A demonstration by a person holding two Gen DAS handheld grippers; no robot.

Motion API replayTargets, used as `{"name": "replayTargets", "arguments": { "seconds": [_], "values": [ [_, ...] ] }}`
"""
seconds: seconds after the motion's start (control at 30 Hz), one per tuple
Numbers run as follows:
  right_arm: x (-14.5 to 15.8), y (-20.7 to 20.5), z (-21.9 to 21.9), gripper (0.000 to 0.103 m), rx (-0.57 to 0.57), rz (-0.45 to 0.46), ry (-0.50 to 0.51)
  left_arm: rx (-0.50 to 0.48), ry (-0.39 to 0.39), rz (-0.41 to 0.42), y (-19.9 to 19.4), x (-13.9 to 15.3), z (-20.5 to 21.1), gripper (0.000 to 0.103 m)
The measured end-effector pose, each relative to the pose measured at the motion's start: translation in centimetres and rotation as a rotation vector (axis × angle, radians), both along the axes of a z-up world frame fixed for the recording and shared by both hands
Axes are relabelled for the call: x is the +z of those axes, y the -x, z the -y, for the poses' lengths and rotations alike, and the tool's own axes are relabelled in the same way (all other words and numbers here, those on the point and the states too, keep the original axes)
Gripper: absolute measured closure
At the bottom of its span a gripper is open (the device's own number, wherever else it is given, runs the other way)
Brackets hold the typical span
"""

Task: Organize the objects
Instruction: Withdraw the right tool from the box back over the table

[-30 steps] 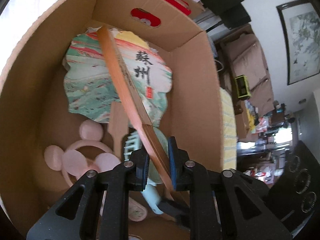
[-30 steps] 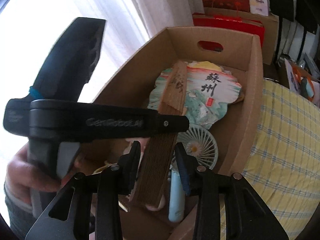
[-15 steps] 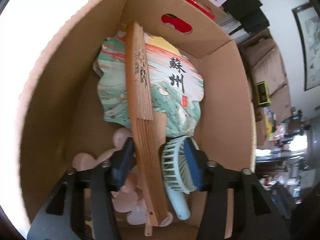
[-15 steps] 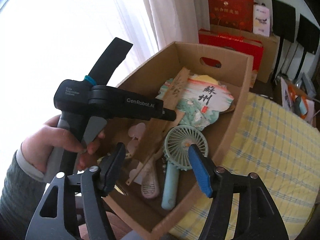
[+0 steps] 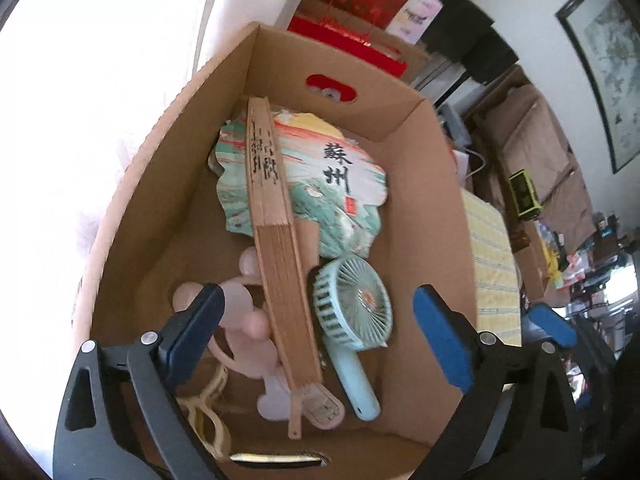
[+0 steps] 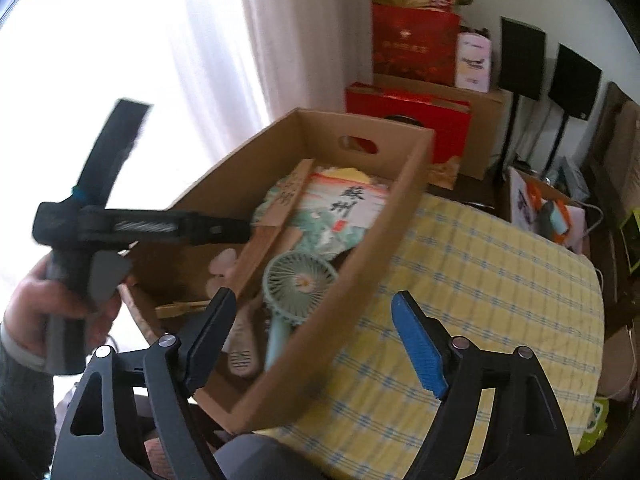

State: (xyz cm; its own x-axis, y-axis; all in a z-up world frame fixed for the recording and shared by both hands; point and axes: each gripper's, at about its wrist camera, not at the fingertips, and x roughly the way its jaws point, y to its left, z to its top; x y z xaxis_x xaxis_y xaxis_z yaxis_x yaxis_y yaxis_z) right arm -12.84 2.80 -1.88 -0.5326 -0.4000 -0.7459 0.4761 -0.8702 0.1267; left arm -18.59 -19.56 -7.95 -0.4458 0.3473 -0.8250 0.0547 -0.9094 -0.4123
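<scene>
A folded wooden fan lies lengthwise in the cardboard box, resting on a painted paper fan and a pink fan. A mint handheld fan lies beside it. My left gripper hovers above the box, its jaws opening wide, nothing pressed between them. My right gripper hangs over the box's near right wall, jaws also opening and holding nothing. In the right wrist view the wooden fan shows behind the left gripper's body, held by a hand.
The box stands on a table with a yellow checked cloth. Red gift boxes and a carton stand behind it, by a bright curtained window. Black speakers and cluttered shelves fill the right side.
Both grippers let go of the folded wooden fan, which now lies in the box. Both have opened wide and drawn back and up from the box.
</scene>
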Motion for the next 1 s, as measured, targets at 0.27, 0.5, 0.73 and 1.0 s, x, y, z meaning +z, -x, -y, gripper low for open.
{"name": "replayTargets", "arguments": {
  "seconds": [0.27,0.5,0.73,1.0],
  "values": [
    [0.2,-0.2,-3.8,0.021,-0.082,-0.011,0.008,-0.045,-0.003,-0.069,-2.3,1.8,-2.4,0.005],
    [0.3,-0.7,-6.7,0.017,-0.145,-0.009,0.020,-0.102,0.046,-0.125,-4.2,3.6,-6.0,0.000],
    [0.2,-1.3,-10.1,0.000,-0.223,0.002,0.024,-0.127,0.102,-0.176,-5.8,4.9,-8.7,0.000],
    [0.2,-2.6,-12.9,0.000,-0.274,0.005,0.026,-0.117,0.146,-0.211,-7.0,5.1,-10.7,0.000]
  ]
}}
